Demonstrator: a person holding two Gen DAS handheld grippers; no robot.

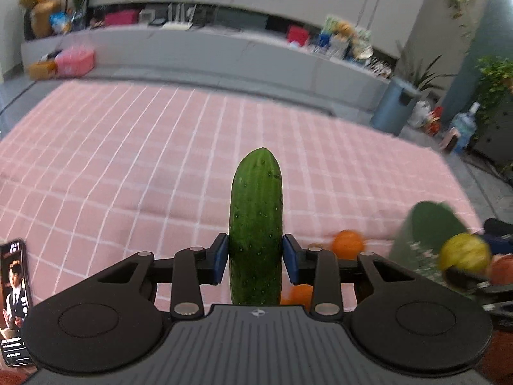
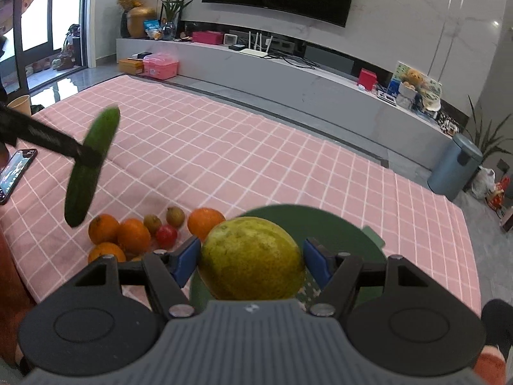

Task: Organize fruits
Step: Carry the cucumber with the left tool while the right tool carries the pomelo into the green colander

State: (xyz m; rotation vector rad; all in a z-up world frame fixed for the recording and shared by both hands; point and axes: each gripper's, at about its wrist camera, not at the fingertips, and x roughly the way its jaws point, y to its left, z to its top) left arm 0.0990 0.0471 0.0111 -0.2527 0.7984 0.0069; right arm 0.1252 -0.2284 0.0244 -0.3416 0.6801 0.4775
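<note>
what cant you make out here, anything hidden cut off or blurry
- Green container: right wrist view, its inside is hidden by the yellow-green fruit.
- Oranges: nearest ones hidden behind the right gripper.
- Cucumber: left wrist view, lower end hidden by the left gripper.
- Phone: cut off by the frame edge.

You're getting soft daylight from the window (image 2: 48, 9); the left wrist view is smearing, and fisheye is bending the edges.

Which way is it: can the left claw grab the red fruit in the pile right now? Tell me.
Probably not. The left claw is already shut on the cucumber, so it has no free grip. The red fruit also sits wedged among oranges. It would have to drop the cucumber first.
</note>
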